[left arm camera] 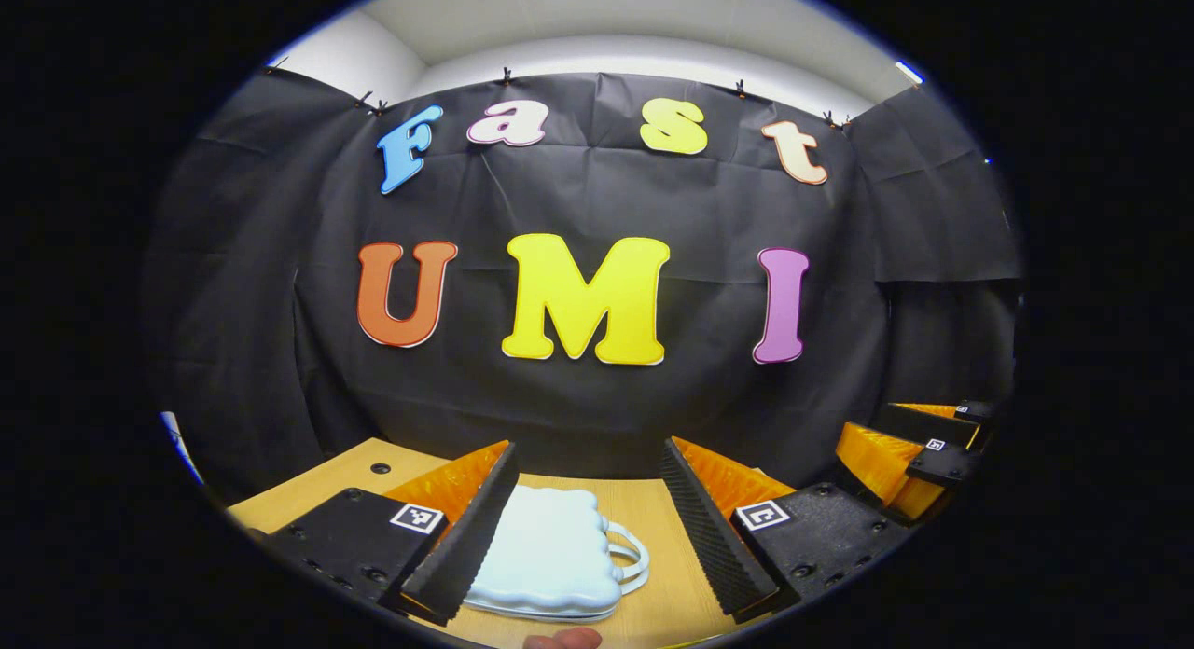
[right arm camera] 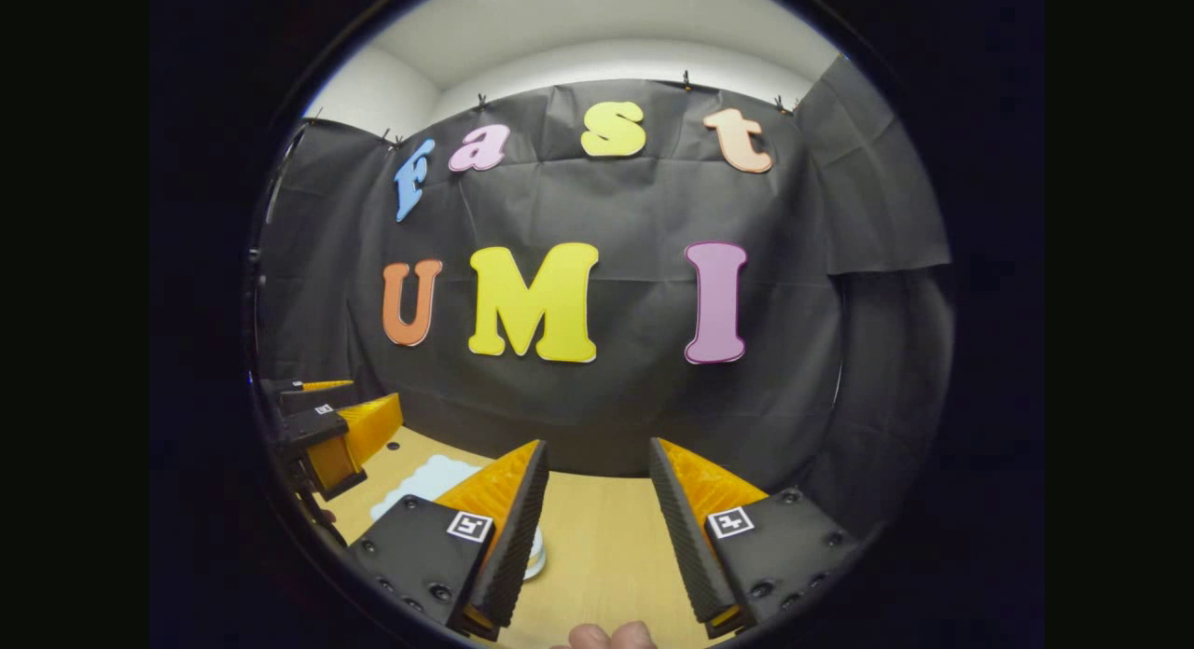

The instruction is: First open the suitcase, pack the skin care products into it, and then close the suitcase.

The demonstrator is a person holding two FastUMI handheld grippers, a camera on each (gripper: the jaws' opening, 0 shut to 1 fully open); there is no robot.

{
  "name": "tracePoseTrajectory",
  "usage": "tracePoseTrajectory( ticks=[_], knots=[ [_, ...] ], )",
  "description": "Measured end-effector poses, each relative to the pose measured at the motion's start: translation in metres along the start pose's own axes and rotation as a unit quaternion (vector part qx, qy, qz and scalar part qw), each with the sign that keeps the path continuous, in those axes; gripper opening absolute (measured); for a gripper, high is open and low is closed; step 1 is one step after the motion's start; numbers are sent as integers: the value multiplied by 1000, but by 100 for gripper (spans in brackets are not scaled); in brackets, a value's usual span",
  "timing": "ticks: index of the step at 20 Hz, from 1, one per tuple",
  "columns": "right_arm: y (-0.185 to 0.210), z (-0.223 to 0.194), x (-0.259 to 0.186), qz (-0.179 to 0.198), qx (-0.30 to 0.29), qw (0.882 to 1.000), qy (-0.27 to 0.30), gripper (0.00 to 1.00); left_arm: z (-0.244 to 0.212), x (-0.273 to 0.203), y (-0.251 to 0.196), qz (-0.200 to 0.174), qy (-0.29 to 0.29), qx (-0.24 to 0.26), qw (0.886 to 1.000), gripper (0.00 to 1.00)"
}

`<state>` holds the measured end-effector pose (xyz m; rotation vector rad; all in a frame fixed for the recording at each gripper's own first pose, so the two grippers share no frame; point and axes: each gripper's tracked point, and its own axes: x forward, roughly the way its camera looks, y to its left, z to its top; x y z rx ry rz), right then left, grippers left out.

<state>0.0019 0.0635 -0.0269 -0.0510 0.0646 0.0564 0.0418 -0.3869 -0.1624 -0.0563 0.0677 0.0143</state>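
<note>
Left gripper (left arm camera: 588,528) hovers with its fingers spread wide apart above the wooden table (left arm camera: 653,518), gripping nothing. Between those fingers, at 6 o'clock in the left gripper view, lies the pale blue suitcase (left arm camera: 550,556), shut and flat, its white handle (left arm camera: 630,556) facing 3 o'clock. Right gripper (right arm camera: 597,537) is likewise spread and empty; in the right gripper view the suitcase (right arm camera: 424,481) sits at 8 o'clock, below the left gripper (right arm camera: 340,434). A fingertip (right arm camera: 611,636) shows at 6 o'clock.

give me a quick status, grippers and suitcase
Left gripper open above table. Right gripper open, empty. Suitcase closed, flat, untouched. Nothing in the way.
</note>
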Motion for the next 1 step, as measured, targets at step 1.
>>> tracePoseTrajectory(
  ticks=[1],
  knots=[
    [2, 1, -1, -4, 0, 1000, -2, 66, 2, -2, 5, 8, -2, -2, 1000, 98]
  ],
)
